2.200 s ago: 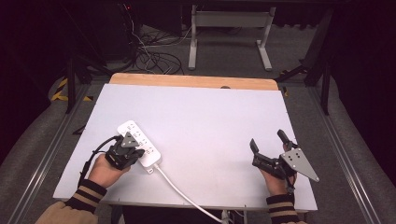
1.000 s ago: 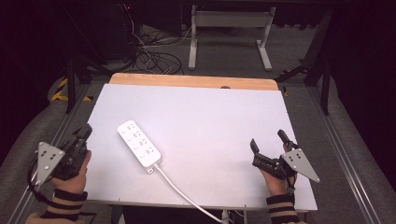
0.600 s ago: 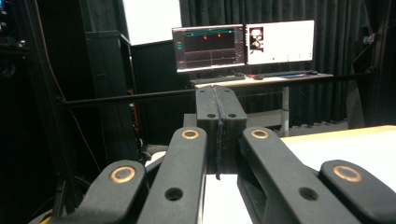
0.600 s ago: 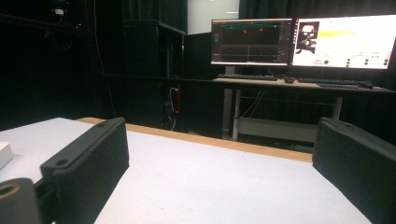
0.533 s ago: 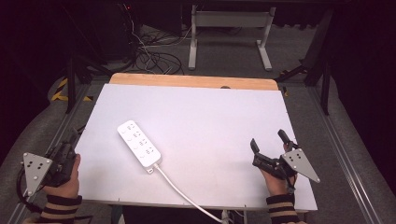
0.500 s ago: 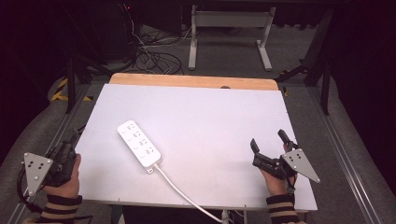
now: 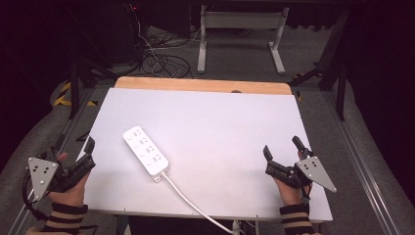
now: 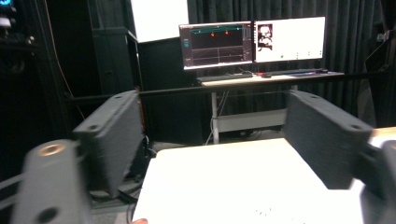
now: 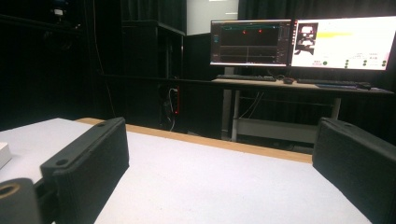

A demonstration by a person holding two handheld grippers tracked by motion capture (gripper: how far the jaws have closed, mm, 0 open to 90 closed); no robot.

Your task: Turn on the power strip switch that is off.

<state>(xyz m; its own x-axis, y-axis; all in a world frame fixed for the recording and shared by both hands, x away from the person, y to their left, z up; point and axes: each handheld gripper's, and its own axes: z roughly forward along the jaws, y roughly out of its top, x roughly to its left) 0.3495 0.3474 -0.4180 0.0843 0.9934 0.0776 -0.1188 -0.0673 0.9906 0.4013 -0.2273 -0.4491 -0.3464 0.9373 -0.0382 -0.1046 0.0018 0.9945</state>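
A white power strip (image 7: pixel 146 156) lies flat at the left-middle of the white table (image 7: pixel 225 122). Its white cable (image 7: pixel 195 208) runs off the near edge. My left gripper (image 7: pixel 82 157) hovers at the table's left near corner, well apart from the strip. Its jaws have just been opening and now stand open with nothing between them, as the left gripper view (image 8: pixel 224 140) confirms. My right gripper (image 7: pixel 282 148) rests near the right front corner, open and empty (image 9: pixel 224 163). A corner of the power strip (image 9: pixel 3 155) peeks in at the left of the right gripper view.
A wooden strip (image 7: pixel 205 85) borders the table's far edge. Metal frame rails (image 7: pixel 362 161) run along both sides. Loose cables (image 7: pixel 161 61) lie on the floor beyond. A desk with two lit monitors (image 9: pixel 299 42) stands farther off.
My left hand left the power strip and drew back to the table's left near corner, where its jaws spread open. The right gripper and the strip stayed put.
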